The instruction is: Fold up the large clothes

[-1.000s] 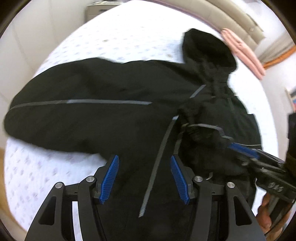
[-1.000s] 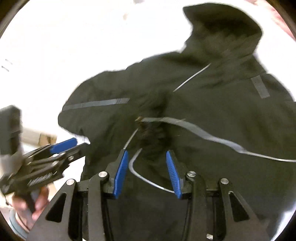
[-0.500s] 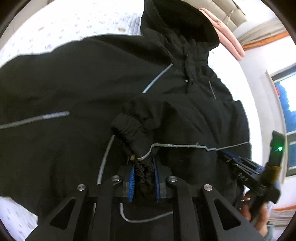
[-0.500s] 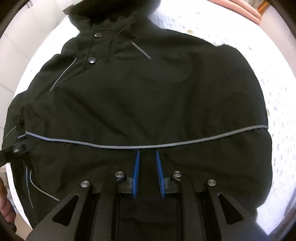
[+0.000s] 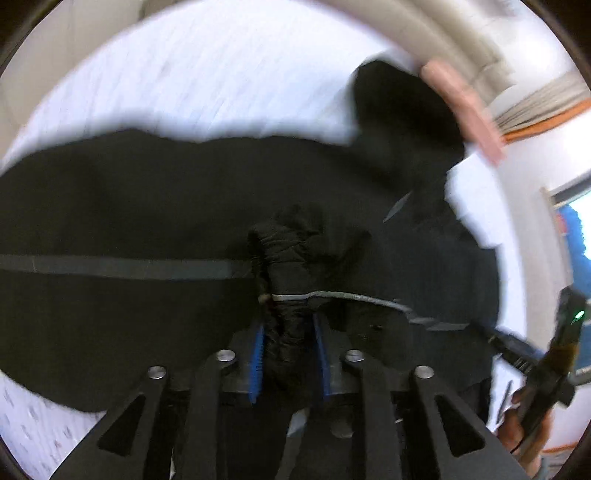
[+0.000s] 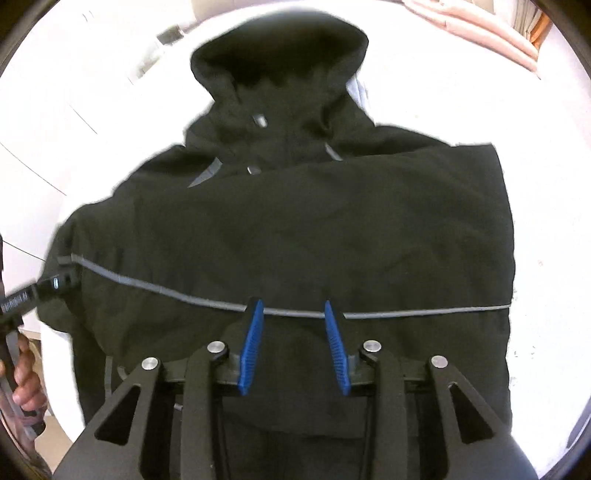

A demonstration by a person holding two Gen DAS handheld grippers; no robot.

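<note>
I see the black hooded jacket with grey reflective piping (image 6: 295, 229) lying spread on the white patterned bedsheet (image 5: 207, 74), hood (image 6: 280, 62) towards the far edge near the pink pillow (image 6: 480, 29). My left gripper (image 5: 288, 354) has the bunched elastic sleeve cuff (image 5: 288, 266) between its blue pads; its jaws have just been opening slightly, though the fabric fills the gap and both pads press on it. My right gripper (image 6: 293, 343) sits at the jacket's folded edge by the grey stripe, its jaws just been opening, pads apart over the cloth without pinching it.
</note>
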